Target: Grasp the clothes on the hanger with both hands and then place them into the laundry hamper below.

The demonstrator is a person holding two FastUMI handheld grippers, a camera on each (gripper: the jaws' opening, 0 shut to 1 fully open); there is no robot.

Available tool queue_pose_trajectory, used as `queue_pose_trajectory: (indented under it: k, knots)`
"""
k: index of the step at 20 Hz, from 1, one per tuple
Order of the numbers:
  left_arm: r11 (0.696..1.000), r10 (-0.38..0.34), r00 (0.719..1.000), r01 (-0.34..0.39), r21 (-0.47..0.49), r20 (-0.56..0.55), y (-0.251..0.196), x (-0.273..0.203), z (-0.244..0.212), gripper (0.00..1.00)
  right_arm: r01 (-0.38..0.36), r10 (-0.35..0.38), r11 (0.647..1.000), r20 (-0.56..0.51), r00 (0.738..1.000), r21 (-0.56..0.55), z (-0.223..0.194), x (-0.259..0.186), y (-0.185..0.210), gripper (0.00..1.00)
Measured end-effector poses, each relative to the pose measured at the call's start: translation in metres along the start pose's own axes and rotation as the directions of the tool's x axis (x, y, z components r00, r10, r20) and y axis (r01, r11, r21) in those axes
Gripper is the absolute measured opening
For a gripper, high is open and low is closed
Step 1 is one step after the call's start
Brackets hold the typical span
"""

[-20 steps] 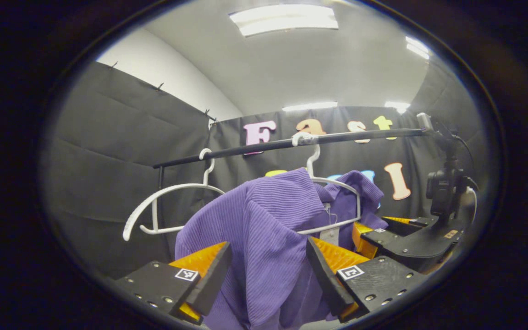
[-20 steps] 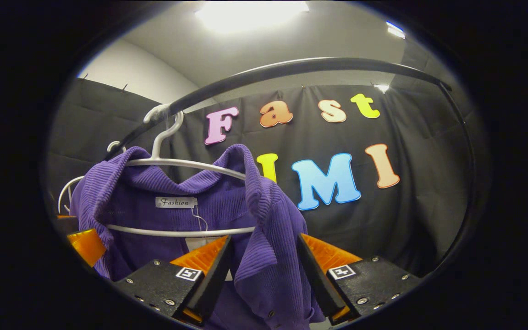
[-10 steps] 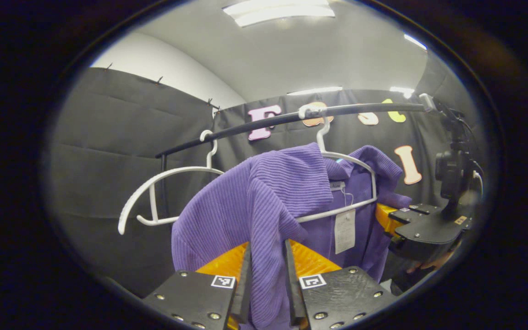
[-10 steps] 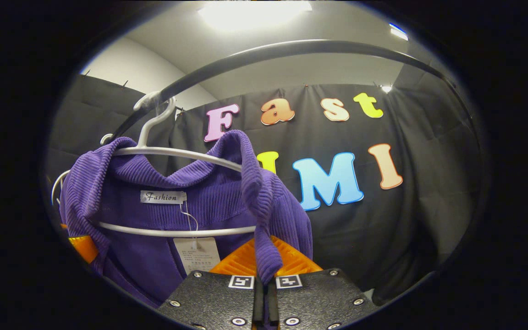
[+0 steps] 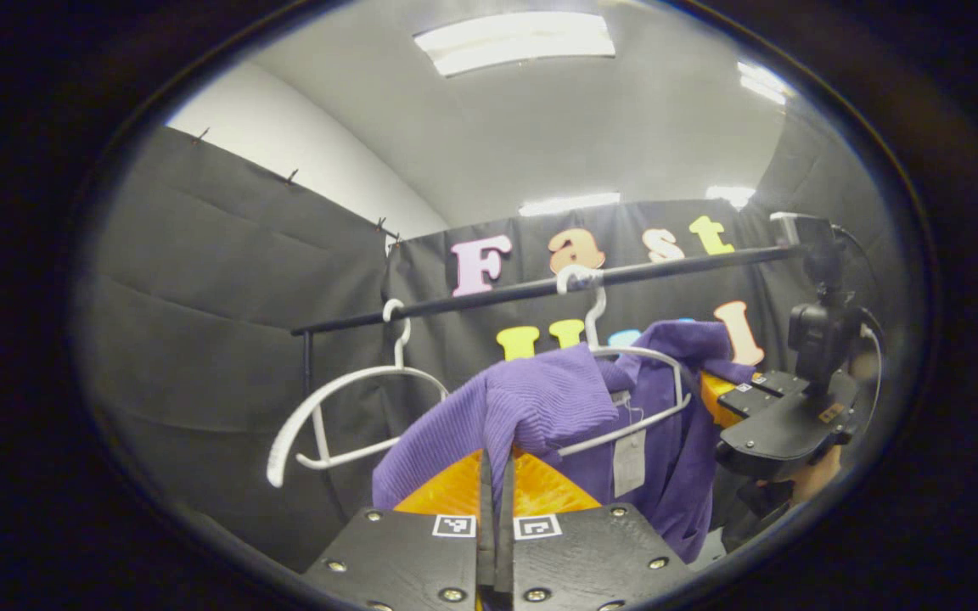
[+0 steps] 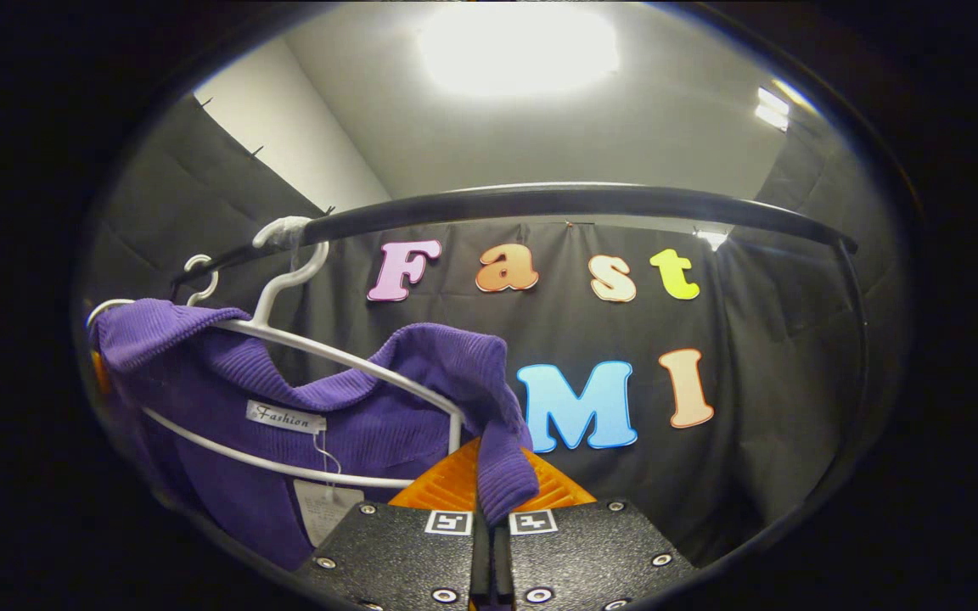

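Both grippers were clamped on the purple garment.
Left gripper [image 5: 496, 509] and right gripper [image 6: 489, 509] each pinched a shoulder fold of the garment [image 5: 531, 403], draped ahead over the white hanger [image 6: 353, 365]; the hamper was judged below.
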State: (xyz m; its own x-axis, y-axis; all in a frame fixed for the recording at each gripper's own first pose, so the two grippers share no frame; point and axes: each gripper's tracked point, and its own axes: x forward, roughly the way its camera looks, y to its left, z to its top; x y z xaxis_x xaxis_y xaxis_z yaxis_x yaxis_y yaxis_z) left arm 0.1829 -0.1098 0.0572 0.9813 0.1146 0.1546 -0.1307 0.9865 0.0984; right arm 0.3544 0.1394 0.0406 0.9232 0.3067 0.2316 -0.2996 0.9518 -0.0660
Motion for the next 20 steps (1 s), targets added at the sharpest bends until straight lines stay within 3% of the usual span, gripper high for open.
queue_pose_trajectory:
  k: [1,2,7,9,10,12,14,16,20]
  knots:
    - [1.0,-0.004,1.0,0.004,0.013,-0.001,0.003,0.0,0.004,0.06,0.01,-0.01,1.0,0.005,1.0,0.0,0.001,0.003,-0.005,0.02]
    - [1.0,-0.005,1.0,0.005,0.018,-0.003,0.007,0.002,0.006,0.01,0.023,-0.022,1.0,0.011,1.0,-0.006,0.002,0.006,-0.012,0.01]
    - [0.999,-0.003,1.0,0.003,0.033,0.013,0.025,0.005,0.031,0.06,0.054,-0.053,0.998,0.033,0.998,-0.017,0.0,0.026,-0.036,0.01]
    - [1.0,-0.007,0.999,0.006,0.021,0.033,0.031,0.004,0.049,0.01,0.059,-0.059,0.998,0.027,0.998,-0.019,-0.007,0.029,-0.043,0.01]
    - [1.0,0.005,0.999,-0.006,0.024,0.05,0.038,0.005,0.061,0.06,0.069,-0.069,0.998,0.018,0.997,-0.014,-0.012,0.03,-0.047,0.02]
    - [0.994,0.064,0.987,-0.075,0.074,0.145,0.069,0.002,0.099,0.0,0.087,-0.087,0.996,-0.011,0.996,0.016,-0.022,0.036,-0.055,0.02]
    - [0.987,0.086,0.972,-0.114,0.116,0.217,0.091,-0.001,0.128,0.05,0.114,-0.112,0.992,-0.03,0.993,0.053,-0.027,0.042,-0.063,0.01]
    - [0.986,0.091,0.976,-0.116,0.12,0.196,0.097,0.003,0.123,0.01,0.117,-0.113,0.989,-0.052,0.992,0.09,-0.033,0.05,-0.064,0.02]
    - [0.999,0.017,0.998,-0.02,0.042,0.061,0.067,0.006,0.066,0.01,0.124,-0.119,0.988,-0.06,0.991,0.087,-0.033,0.047,-0.064,0.01]
